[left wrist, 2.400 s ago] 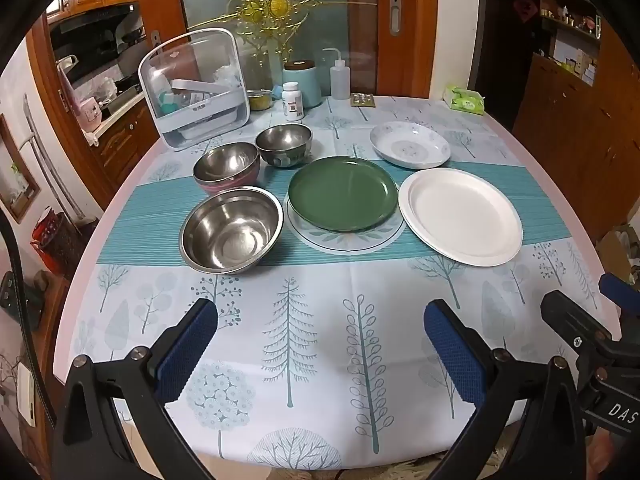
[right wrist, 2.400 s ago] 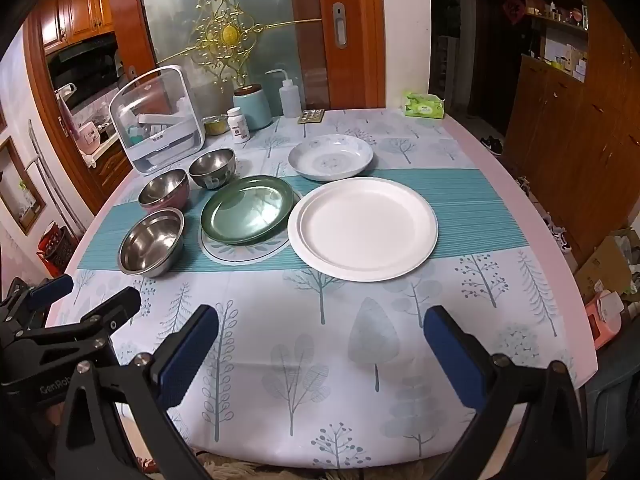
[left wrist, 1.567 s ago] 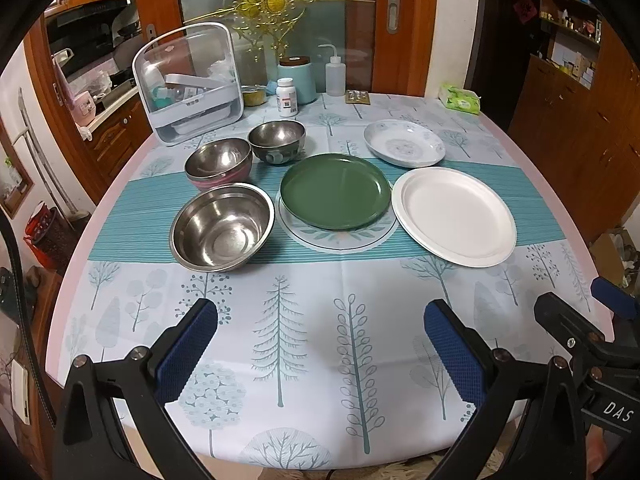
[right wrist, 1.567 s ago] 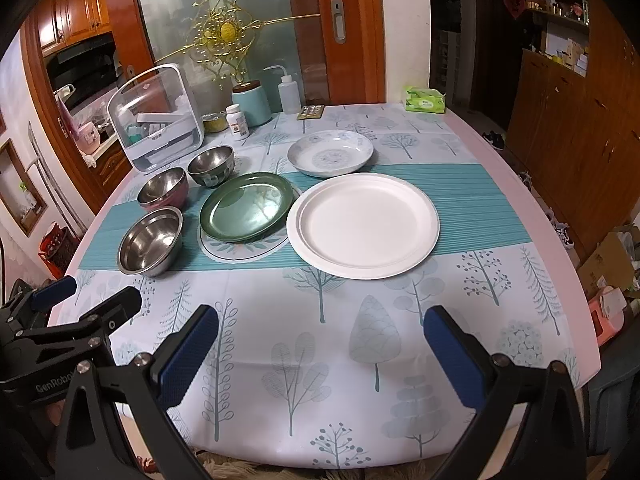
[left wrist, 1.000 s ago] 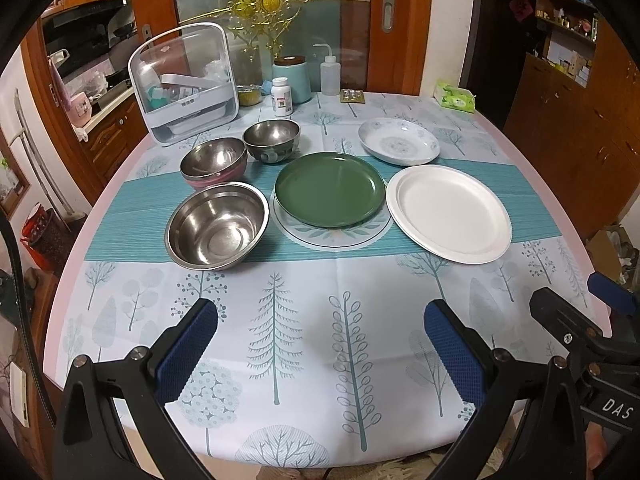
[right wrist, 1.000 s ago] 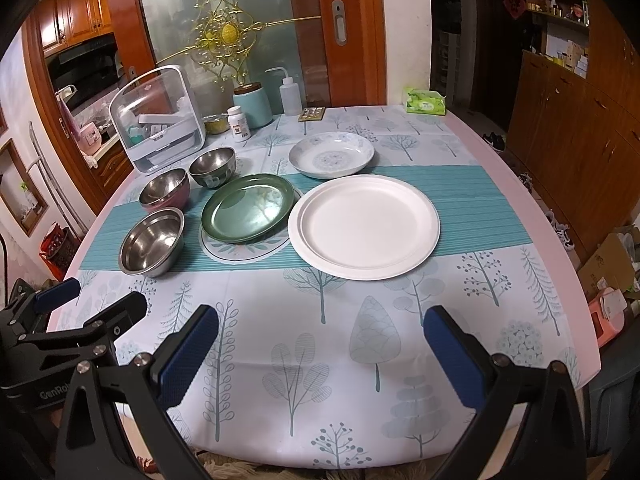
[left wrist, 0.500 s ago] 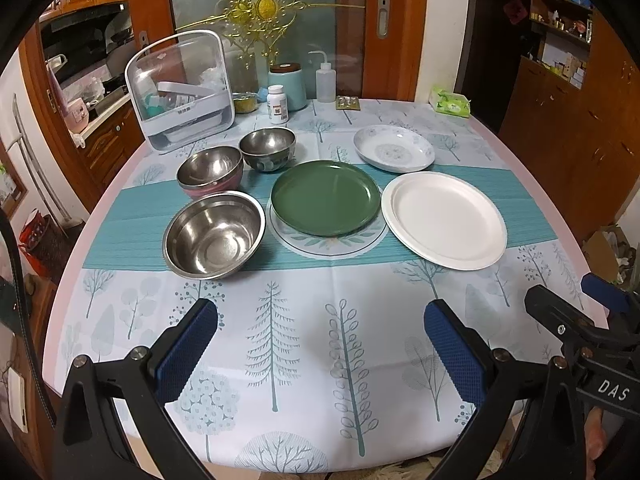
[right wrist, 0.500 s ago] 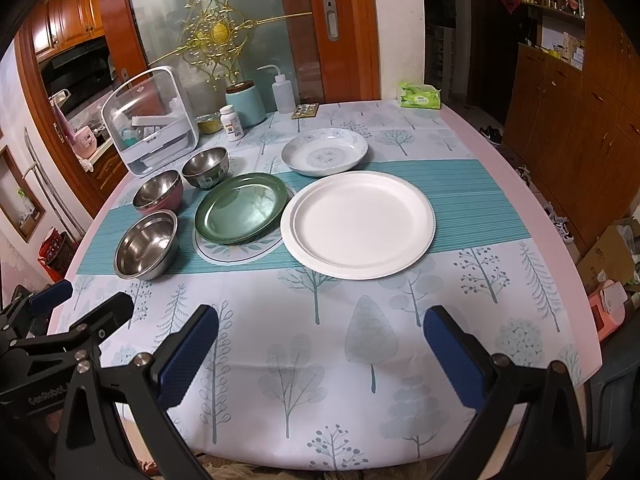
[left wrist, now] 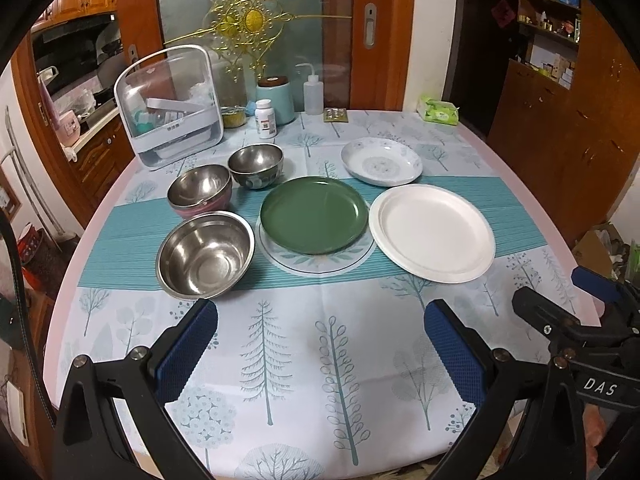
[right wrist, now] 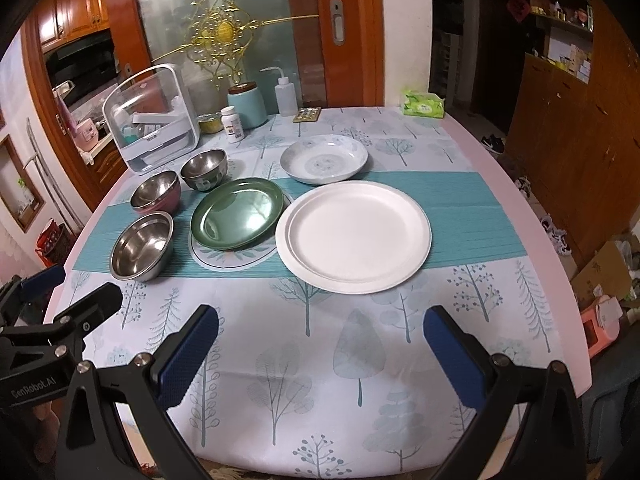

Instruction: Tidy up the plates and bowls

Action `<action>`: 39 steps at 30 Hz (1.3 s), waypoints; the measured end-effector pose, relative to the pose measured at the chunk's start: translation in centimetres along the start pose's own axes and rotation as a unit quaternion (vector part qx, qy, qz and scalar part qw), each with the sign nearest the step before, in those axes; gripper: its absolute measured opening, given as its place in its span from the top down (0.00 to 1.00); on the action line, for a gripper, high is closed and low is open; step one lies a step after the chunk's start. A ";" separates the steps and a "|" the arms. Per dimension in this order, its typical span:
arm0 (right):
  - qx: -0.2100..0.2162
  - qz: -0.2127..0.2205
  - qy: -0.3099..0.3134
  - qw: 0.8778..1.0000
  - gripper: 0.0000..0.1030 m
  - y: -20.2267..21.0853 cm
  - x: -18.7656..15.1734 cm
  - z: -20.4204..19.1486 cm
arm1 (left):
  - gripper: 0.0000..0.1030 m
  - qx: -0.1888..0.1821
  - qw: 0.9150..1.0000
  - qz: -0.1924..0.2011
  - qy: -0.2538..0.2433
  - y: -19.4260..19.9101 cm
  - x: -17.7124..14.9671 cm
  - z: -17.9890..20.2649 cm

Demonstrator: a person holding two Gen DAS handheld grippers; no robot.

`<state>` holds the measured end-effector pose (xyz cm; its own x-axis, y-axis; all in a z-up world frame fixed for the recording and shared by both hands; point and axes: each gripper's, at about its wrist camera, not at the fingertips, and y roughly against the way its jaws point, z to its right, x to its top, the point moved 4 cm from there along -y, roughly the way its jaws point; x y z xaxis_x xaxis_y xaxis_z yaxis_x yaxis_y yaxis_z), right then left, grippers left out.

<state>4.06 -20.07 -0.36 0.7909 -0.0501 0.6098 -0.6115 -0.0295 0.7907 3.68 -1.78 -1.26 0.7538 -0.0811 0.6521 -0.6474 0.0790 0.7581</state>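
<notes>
- Left hand-held gripper (left wrist: pixel 320 344): held above the near edge of the bench (left wrist: pixel 280 360), blue pads spread wide apart, nothing between them.
- Right hand-held gripper (right wrist: pixel 320 344): also above the near edge, to the right of the left one, pads wide apart and empty.
- Large steel bowl (left wrist: pixel 205 254): upright on the teal runner (left wrist: pixel 120 236), nearest to the left hand-held gripper.
- Pink-sided steel bowl (left wrist: pixel 200 191): just behind the large steel bowl, close to it; whether touching, cannot tell.
- Small steel bowl (left wrist: pixel 256 165): behind and to the right of the pink-sided steel bowl, just beside it.
- Green plate (left wrist: pixel 314 213): at the middle of the runner, lying on a round patterned plate (left wrist: pixel 320 262), only the rim of that one visible.
- White plate (left wrist: pixel 432 232): flat on the runner, right of the green plate, the rims very close or touching.
- Patterned shallow dish (left wrist: pixel 381 161): behind the white plate, at the far edge of the runner.
- At the far left of the bench: clear storage box (left wrist: pixel 170 110), pill bottle (left wrist: pixel 266 119), light blue canister (left wrist: pixel 276 100), squeeze bottle (left wrist: pixel 313 94).
- At the far right corner: green tissue pack (left wrist: pixel 439 109).
</notes>
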 end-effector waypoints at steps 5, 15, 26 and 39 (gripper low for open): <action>0.001 0.010 0.004 1.000 0.00 0.6 0.5 0.0 | 0.01 -0.007 1.000 0.002 0.000 0.3 0.3 0.2; 0.001 0.023 0.010 1.000 0.00 1.2 0.9 0.0 | 0.01 -0.022 1.000 0.006 0.007 0.2 0.4 0.2; -0.009 0.037 0.018 0.999 0.00 1.9 1.9 0.6 | 0.01 -0.015 0.999 0.022 -0.016 0.4 1.5 1.4; -0.042 0.076 0.023 0.996 0.00 2.6 4.5 3.8 | 0.01 -0.062 0.997 0.023 -0.034 -1.5 3.5 4.4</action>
<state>5.93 -24.16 4.21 0.6908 -0.0018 0.7231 -0.7218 0.0590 0.6896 6.77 -6.59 -0.13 0.7110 -0.1407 0.6890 -0.6596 0.2064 0.7228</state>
